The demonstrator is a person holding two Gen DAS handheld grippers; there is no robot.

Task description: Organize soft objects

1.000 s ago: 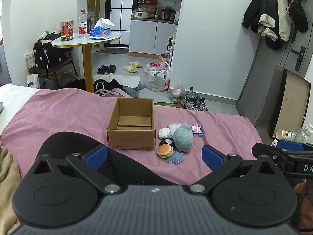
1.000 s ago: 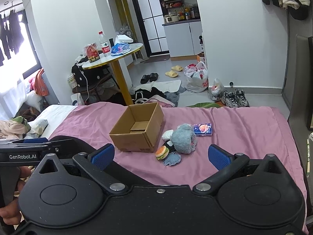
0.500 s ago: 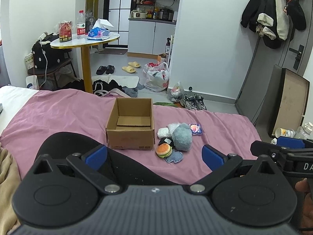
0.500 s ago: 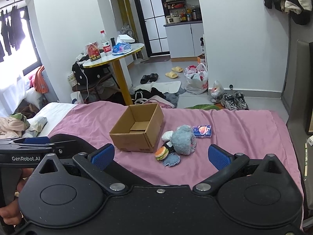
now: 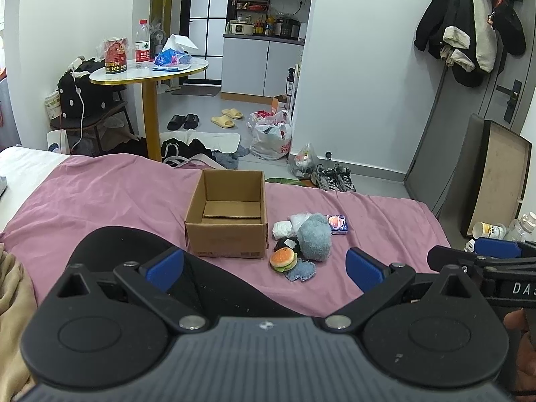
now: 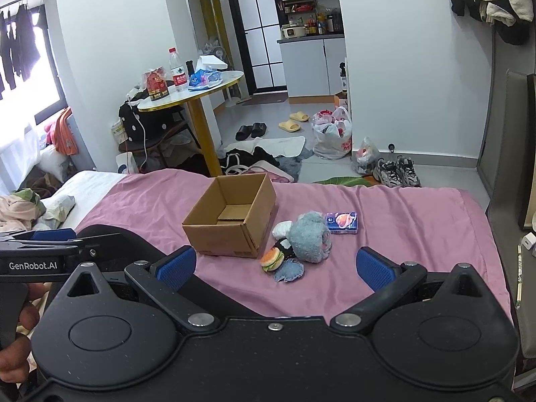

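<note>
A small heap of soft things lies on the pink bedspread (image 5: 375, 207), just right of an open brown cardboard box (image 5: 227, 221) that looks empty: a fluffy grey-blue plush bundle (image 5: 315, 236), a little burger-shaped plush toy (image 5: 283, 259) touching its near side, a flat scrap of blue-grey cloth (image 5: 301, 270) under the burger, a small black item (image 5: 285, 244) and a rolled white cloth (image 5: 282, 229) towards the box, and a blue-and-pink tissue packet (image 5: 338, 223) at the far edge. The left gripper (image 5: 264, 266) and the right gripper (image 6: 274, 267) both hover over the near bedspread, well short of the heap, each with its blue-padded fingers spread wide and nothing between them. Nothing seems sorted yet. The pieces overlap, so a closing grasp on the burger could drag the cloth scrap along or nudge the bundle away. The light box, unbraced on soft bedding, could slide or tip if a gripper catches its wall during a drop.
</note>
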